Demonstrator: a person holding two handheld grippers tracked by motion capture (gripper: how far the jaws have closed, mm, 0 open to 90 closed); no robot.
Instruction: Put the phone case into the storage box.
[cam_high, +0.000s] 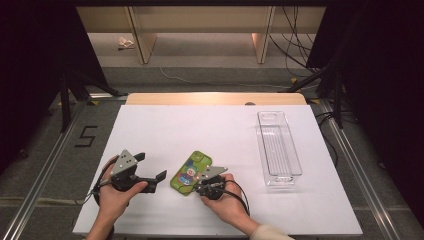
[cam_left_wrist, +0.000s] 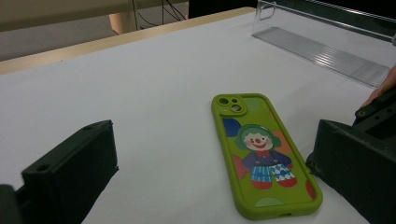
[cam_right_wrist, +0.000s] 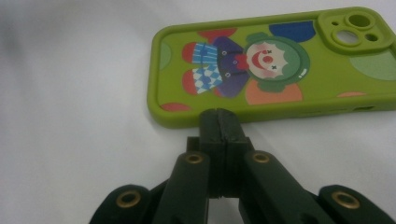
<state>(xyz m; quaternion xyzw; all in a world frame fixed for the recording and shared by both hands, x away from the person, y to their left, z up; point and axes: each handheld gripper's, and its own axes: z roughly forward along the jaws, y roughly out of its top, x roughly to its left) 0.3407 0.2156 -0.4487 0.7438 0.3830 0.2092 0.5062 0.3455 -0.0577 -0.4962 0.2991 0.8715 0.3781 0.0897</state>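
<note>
White sheeting covers the table (cam_high: 165, 125), where a green phone case (cam_high: 190, 172) printed with a clown lies near the front edge. At its right side, the right gripper (cam_right_wrist: 219, 122) rests its pressed-together jaws against the case's long edge. Left of it, the left gripper (cam_high: 150, 172) hovers, spread wide. A clear tray (cam_high: 278, 145) stands far right.

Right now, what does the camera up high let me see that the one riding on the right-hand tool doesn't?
The high view alone takes in both hands, the left gripper with its jaws apart, the clear plastic tray off to the right, and the floor beyond the table.

The right gripper view alone shows the right gripper with its jaws pressed together, tips at the long edge of the case.

Both show the green clown phone case lying flat on the white tabletop.
</note>
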